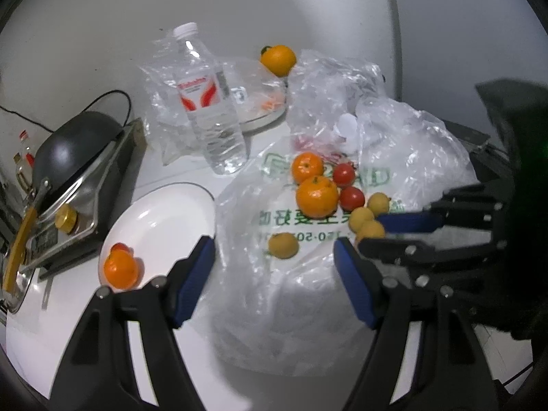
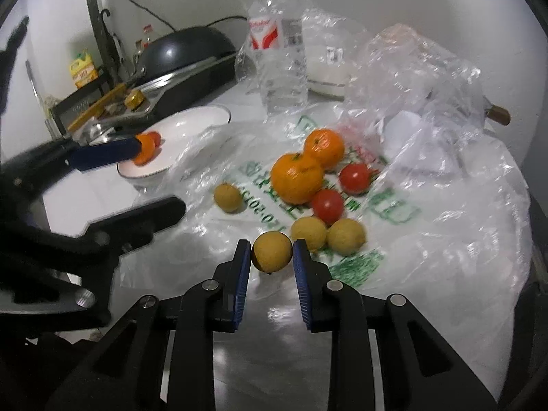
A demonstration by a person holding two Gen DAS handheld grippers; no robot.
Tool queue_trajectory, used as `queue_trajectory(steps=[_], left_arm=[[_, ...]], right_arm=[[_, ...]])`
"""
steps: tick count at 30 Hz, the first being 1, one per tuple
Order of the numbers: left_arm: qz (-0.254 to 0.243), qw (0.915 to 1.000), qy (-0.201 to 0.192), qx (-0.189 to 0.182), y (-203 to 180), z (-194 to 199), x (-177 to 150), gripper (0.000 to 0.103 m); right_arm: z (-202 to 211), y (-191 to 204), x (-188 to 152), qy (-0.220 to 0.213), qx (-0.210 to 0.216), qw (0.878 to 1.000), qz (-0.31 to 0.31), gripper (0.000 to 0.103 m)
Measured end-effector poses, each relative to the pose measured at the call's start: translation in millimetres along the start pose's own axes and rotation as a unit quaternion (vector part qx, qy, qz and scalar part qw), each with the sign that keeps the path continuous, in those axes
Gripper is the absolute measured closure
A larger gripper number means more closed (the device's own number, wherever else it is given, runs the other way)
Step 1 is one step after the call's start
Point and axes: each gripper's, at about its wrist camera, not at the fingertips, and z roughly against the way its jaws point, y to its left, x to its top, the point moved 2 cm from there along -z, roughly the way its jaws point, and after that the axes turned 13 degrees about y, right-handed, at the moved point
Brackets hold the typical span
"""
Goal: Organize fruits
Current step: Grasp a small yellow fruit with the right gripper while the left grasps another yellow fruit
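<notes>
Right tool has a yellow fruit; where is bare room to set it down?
The white plate is bare beyond its orange and tomato. Crowded: the fruit cluster on the plastic bag.

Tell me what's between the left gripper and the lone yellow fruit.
Only crumpled plastic bag between left gripper and the lone yellow fruit, in the left wrist view.

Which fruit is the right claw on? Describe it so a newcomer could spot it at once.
Find the printed plastic bag spread across the table, with oranges and tomatoes lying on it. At its near edge sits a cluster of three small yellow-brown fruits. The one meant is the leftmost yellow fruit, the only one sitting between the blue pads of the right claw, slightly apart from the touching pair beside it.
</notes>
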Motion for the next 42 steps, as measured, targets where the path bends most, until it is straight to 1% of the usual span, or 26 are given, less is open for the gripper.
queue_trajectory(steps=[6, 8, 9, 10, 11, 13, 18, 24, 25, 26, 32, 42], left_arm=[[-0.014, 0.9998, 0.008, -0.013, -8, -13, 9, 0.031], [-0.015, 0.9996, 0.013, -0.022, -9, -19, 11, 0.037], [-0.016, 0.9994, 0.019, -0.026, -10, -23, 13, 0.043], [-0.015, 0.9991, 0.025, -0.032, -10, -28, 15, 0.046], [-0.012, 0.9987, 0.03, -0.04, -9, -32, 16, 0.047], [-0.006, 0.9982, 0.038, -0.045, -7, -39, 18, 0.055], [0.004, 0.9966, 0.06, -0.056, -2, -57, 23, 0.061], [0.013, 0.995, 0.08, -0.058, 2, -72, 22, 0.063], [0.013, 0.9947, 0.083, -0.06, 3, -74, 22, 0.069], [0.012, 0.9944, 0.085, -0.062, 3, -75, 22, 0.074], [0.014, 0.994, 0.079, -0.074, 4, -72, 21, 0.074], [0.004, 0.9962, 0.039, -0.078, 6, -38, 19, 0.074]], right_arm=[[10, -14, 7, -0.019, 0.0, 1.0, -0.007, 0.076], [11, -18, 8, -0.023, 0.0, 1.0, -0.008, 0.076], [11, -21, 9, -0.024, 0.0, 1.0, -0.009, 0.076], [11, -22, 9, -0.026, 0.0, 1.0, -0.01, 0.076], [11, -24, 10, -0.027, 0.001, 1.0, -0.011, 0.076], [12, -28, 10, -0.029, 0.002, 1.0, -0.012, 0.076], [9, -33, 11, -0.029, 0.004, 0.999, -0.013, 0.076], [6, -37, 11, -0.028, 0.002, 0.999, -0.014, 0.076], [6, -37, 11, -0.028, 0.002, 0.999, -0.014, 0.076], [6, -37, 11, -0.029, 0.001, 0.999, -0.014, 0.076], [5, -36, 13, -0.029, -0.003, 1.0, -0.013, 0.076], [16, -14, 20, -0.035, -0.015, 0.999, 0.006, 0.076]])
